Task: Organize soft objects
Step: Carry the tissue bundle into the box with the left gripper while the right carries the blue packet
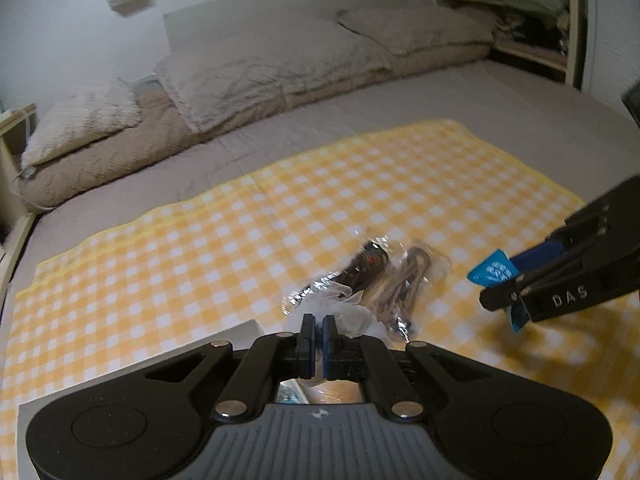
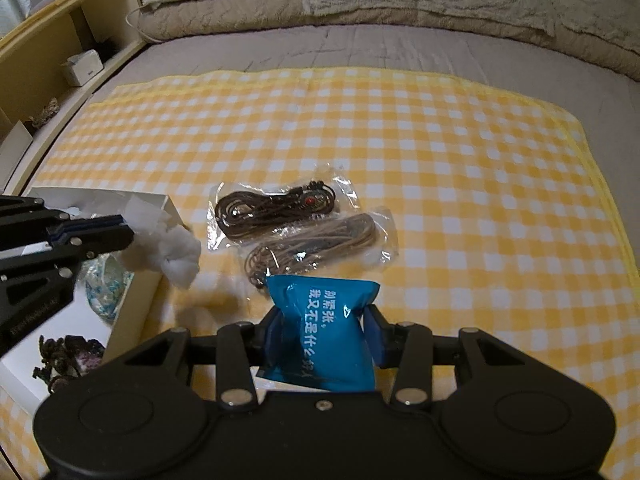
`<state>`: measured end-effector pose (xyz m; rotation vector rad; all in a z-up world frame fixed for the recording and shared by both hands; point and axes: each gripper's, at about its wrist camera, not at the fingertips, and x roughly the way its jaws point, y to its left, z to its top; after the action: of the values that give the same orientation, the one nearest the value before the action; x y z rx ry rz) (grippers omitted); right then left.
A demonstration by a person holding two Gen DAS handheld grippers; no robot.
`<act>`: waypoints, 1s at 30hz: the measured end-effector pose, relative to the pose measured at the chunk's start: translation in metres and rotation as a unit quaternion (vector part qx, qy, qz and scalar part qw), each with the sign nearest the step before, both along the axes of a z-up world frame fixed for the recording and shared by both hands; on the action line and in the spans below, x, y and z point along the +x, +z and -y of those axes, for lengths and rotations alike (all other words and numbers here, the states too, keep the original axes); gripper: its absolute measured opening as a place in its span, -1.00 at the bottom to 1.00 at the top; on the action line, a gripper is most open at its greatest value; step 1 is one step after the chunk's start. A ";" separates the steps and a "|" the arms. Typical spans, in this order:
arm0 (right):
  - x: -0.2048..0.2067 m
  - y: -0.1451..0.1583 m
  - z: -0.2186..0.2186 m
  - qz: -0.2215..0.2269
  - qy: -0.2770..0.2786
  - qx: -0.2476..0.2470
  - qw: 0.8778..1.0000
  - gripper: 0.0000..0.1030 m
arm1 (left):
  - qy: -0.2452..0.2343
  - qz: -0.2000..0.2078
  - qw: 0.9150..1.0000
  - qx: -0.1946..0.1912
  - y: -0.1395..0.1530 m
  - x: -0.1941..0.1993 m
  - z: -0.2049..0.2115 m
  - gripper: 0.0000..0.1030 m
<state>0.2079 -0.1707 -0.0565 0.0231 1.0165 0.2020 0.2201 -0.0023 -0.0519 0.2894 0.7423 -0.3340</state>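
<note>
My right gripper [image 2: 324, 330] is shut on a blue soft packet [image 2: 326, 332] with white print, held above the yellow checked cloth [image 2: 440, 152]. It also shows in the left wrist view [image 1: 500, 292] at the right with the blue packet [image 1: 490, 270]. My left gripper [image 1: 319, 326] is shut on a clear bag of white cotton [image 2: 176, 254], held over the edge of a white box [image 2: 132, 296]. Two clear bags of coiled cord, one dark [image 2: 276, 206] and one tan [image 2: 316, 244], lie on the cloth between the grippers.
The white box holds a blue-and-white patterned bundle [image 2: 106, 290] and a dark purple bundle [image 2: 66, 358]. Pillows [image 1: 256, 76] and a folded blanket lie along the far side of the bed. A wooden shelf [image 2: 52, 56] runs along the left.
</note>
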 end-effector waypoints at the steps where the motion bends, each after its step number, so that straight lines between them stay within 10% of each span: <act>1: -0.003 0.004 -0.001 0.002 0.001 0.001 1.000 -0.15 | 0.006 0.005 1.000 -0.004 0.003 -0.002 -0.003 -0.94; 30: 0.019 0.020 -0.101 0.064 0.073 0.064 0.993 -0.15 | 0.238 0.052 0.970 0.000 0.016 -0.019 -0.182 -0.94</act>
<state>0.2266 -0.0702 -0.0361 0.0517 0.8769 0.3963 0.2010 0.1794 -0.0355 0.1209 0.6836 0.1355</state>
